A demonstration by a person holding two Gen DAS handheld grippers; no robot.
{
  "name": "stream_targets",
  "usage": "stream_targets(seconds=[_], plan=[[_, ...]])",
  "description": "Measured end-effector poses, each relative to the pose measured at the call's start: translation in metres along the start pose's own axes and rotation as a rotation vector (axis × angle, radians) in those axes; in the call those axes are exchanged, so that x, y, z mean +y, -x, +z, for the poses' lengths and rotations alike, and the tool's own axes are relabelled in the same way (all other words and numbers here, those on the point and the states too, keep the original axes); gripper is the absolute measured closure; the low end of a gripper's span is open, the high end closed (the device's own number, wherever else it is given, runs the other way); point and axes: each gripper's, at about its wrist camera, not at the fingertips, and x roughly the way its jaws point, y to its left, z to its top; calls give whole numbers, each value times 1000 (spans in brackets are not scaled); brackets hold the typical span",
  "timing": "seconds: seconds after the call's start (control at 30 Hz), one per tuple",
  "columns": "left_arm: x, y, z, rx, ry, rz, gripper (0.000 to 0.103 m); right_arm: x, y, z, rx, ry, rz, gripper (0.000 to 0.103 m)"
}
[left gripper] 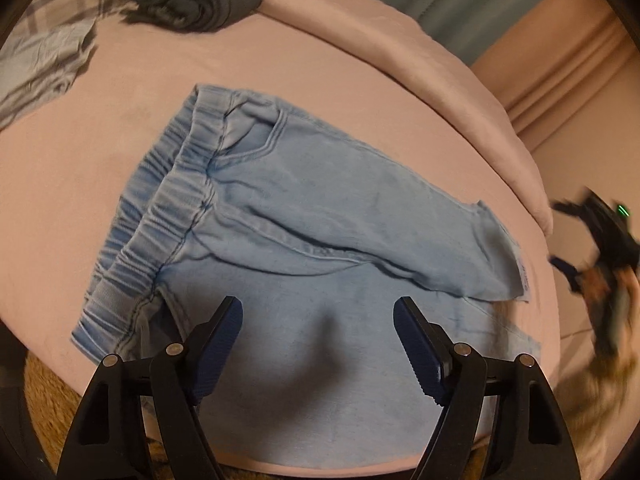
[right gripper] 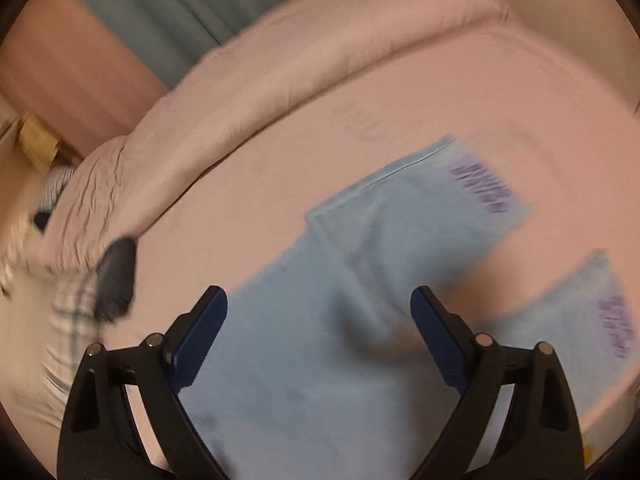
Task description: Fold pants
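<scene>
Left gripper [left gripper: 318, 312] spread wide, nothing between its fingers, hanging over the near leg of the pants [left gripper: 304, 216]. Right gripper [right gripper: 320, 300] also gaping and empty above the legs; view blurred. Pants lie flat mid-bed [left gripper: 80, 168], waistband left. Dark folded garment [left gripper: 192, 0] and plaid cloth [left gripper: 60, 8] at far-left corner.

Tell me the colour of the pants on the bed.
Light blue denim pants, clearest in the left wrist view.
</scene>
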Motion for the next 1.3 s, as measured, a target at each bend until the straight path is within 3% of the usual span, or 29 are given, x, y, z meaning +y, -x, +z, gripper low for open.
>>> stream_targets(seconds=[0.13, 0.23, 0.3, 0.37, 0.43, 0.47, 0.5, 0.53, 0.57, 0.6, 0.7, 0.8, 0.83, 0.97, 1.07, 1.2, 1.3], plan=[[7, -6, -3, 40, 18, -9, 24, 32, -94, 36, 58, 8, -288, 9], [9, -4, -6, 49, 12, -7, 24, 26, -150, 46, 116, -43, -414, 10], [12, -4, -7, 48, 10, -6, 24, 21, -176, 46, 140, -1, -454, 7], [14, -4, -6, 50, 17, -1, 24, 22, -183, 40, 84, 92, -463, 1], [19, -7, -4, 48, 21, -11, 24, 23, -171, 36, 52, 98, -441, 6], [19, -7, -3, 48, 25, -14, 24, 22, -163, 37, 39, 106, -436, 25], [18, -9, -1, 46, 26, -21, 24, 22, -158, 39, 34, 123, -437, 58], [17, -8, 1, 41, 25, -32, 24, 21, -148, 42, 28, 149, -474, 83], [15, -6, 3, 32, 22, -48, 24, 17, -137, 43, 47, 152, -429, 96], [14, -5, 6, 21, 20, -62, 24, 14, -127, 44, 50, 148, -380, 96], [11, 1, 19, -12, 26, -81, 24, 1, -56, 25, -75, 146, -192, 97], [6, 5, 33, -38, 34, -110, 24, -21, 37, -22, -224, 115, 61, 97], [4, 5, 38, -43, 37, -127, 24, -35, 60, -41, -257, 105, 105, 97], [-4, -5, 53, -27, 49, -170, 24, -77, 92, -115, -293, 107, 104, 97], [-15, -12, 67, -6, 70, -186, 24, -118, 67, -149, -208, 87, 40, 97], [-33, -40, 86, 59, 50, -184, 22, -146, 30, -156, -94, 45, 45, 97], [-35, -77, 101, 142, 89, -145, 22, -152, 27, -158, -89, -4, 76, 97]])
